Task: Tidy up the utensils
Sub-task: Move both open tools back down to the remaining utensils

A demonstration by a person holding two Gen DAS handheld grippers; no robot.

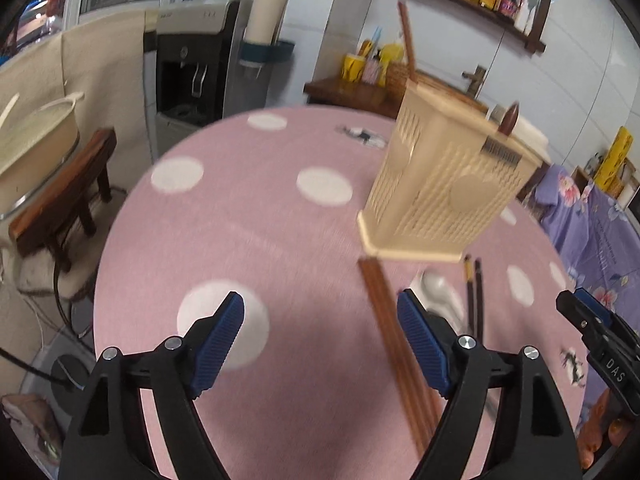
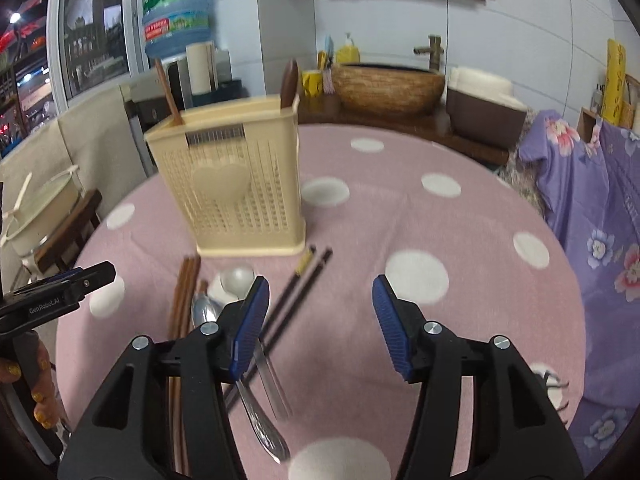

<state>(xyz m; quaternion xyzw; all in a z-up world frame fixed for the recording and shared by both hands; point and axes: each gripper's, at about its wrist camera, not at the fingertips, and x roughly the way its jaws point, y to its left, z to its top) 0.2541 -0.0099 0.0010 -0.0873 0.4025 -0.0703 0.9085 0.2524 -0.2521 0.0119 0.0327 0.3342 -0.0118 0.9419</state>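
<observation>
Utensils lie loose on the pink polka-dot tablecloth [image 2: 400,216] just in front of the cream perforated utensil holder [image 2: 236,196], which stands upright at the far left of the round table in the right wrist view. A pair of reddish-brown wooden chopsticks [image 2: 182,304] lies at the left, a white ceramic spoon [image 2: 236,280] sits near the holder's base, a metal spoon [image 2: 256,412] lies beside it with its handle pointing toward the near edge, and a pair of dark chopsticks [image 2: 296,300] runs diagonally to the right of these. Two items already stand in the holder: a brown chopstick [image 2: 168,92] at its left corner and a dark brown handle [image 2: 289,84] at its right corner. Left gripper [image 1: 320,344] hovers over the tablecloth with jaws spread wide and nothing between them; the wooden chopsticks run just inside its right finger. Right gripper [image 2: 320,328] also stands spread and empty, its left finger above the metal spoon and dark chopsticks.
</observation>
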